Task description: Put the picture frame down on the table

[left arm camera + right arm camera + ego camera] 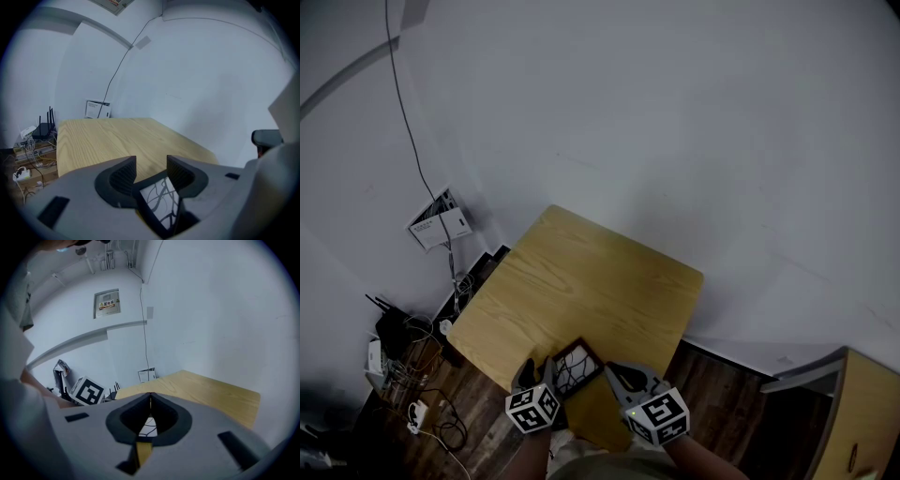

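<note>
Here, left gripper (pixel 151 164) fingers clamping a small dark rectangular picture frame (pixel 161 205), tilted above the light wooden counter (pixel 103 138), right gripper (pixel 150 397) fingers pressed together, empty.

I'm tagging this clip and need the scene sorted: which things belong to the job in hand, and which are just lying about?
In the job: picture frame; table; left claw, gripping the frame; right claw, shut.

Lying about: white booklet by the wall; router; floor cables; wooden cabinet.
</note>
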`<state>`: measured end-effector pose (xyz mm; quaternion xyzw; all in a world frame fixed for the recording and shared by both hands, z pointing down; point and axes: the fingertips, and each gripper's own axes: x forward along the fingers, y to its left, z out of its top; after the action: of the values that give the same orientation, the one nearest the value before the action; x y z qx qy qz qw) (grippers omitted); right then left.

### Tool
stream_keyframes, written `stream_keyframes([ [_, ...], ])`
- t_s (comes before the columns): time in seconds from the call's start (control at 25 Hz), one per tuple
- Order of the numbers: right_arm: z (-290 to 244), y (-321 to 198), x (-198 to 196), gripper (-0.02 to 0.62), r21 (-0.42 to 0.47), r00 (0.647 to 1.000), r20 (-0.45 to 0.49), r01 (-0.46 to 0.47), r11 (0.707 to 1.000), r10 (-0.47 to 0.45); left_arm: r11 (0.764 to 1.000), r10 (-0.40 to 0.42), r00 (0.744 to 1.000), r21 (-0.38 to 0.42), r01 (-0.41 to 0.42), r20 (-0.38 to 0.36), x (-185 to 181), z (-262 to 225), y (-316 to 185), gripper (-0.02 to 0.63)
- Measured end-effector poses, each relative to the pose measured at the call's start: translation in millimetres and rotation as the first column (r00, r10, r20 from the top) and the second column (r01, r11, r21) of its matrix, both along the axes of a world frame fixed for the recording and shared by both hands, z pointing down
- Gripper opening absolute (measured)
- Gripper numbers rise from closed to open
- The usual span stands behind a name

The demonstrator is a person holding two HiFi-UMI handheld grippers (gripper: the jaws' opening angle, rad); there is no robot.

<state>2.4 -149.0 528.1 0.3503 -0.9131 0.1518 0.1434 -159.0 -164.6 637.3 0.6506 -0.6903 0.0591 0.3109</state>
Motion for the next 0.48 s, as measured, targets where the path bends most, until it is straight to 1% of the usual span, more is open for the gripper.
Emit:
stream_keyframes([
  [0.2, -4.1, 1.6, 0.5, 0.0, 0.01, 1.0, 0.004, -0.01, 1.0, 0.01, 0.996, 0.015, 1.0, 0.093, -0.014, -0.006, 5.8, -35.6, 3.3, 0.103],
  [0.36, -8.7, 2.9, -1.7, 0.0, 0.023, 1.0, 0.009, -0.014, 1.0, 0.013, 0.99, 0.016, 0.999, 0.141, -0.012, -0.029, 7.9, -60.8, 7.0, 0.06],
  [0.48, -12.5, 5.0, -3.8, 0.0, 0.033, 1.0, 0.013, -0.012, 0.999, 0.012, 0.988, 0.015, 0.998, 0.153, -0.006, -0.054, 8.4, -74.5, 11.5, 0.04],
])
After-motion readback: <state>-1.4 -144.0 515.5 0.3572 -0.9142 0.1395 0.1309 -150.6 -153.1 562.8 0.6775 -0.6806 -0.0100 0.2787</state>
